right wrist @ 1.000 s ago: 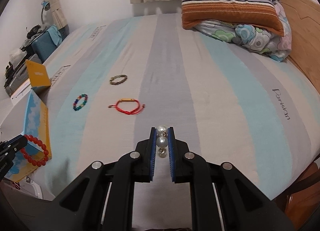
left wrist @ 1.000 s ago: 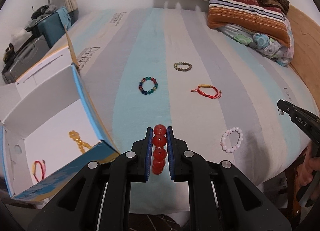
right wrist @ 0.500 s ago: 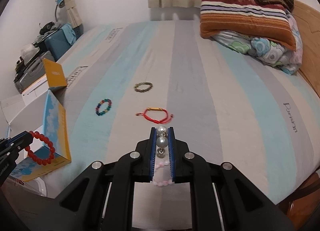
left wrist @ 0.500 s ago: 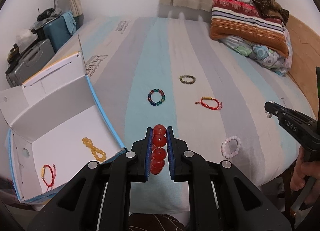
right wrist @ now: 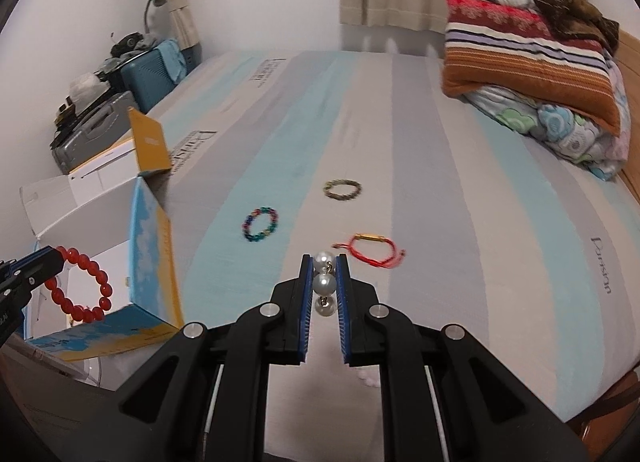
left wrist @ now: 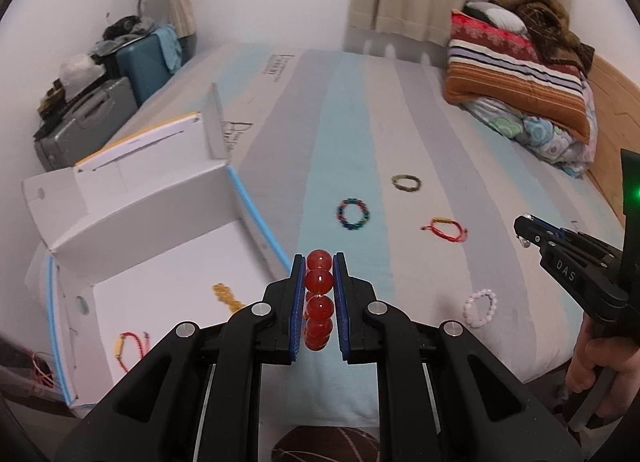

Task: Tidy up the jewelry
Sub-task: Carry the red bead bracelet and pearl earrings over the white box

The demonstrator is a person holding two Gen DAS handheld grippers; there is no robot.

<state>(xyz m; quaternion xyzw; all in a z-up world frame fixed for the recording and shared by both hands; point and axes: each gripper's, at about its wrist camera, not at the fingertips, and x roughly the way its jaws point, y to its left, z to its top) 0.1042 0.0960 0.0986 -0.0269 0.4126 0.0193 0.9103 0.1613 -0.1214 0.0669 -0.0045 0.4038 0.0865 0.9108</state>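
On the striped bed (left wrist: 400,109), left claw (left wrist: 319,294) pinches the red bead bracelet (left wrist: 319,302) — light, floppy; right claw (right wrist: 324,286) pinches the pearl piece (right wrist: 324,282) — slippery, so grip across beads.

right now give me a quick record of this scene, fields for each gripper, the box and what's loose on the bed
left gripper: jaws shut on red bead bracelet
right gripper: jaws shut on pearl piece
box: open, holds yellow bead bracelet and red cord bracelet
loose on bed: multicolour bead bracelet, olive bead bracelet, red string bracelet, pink bead bracelet
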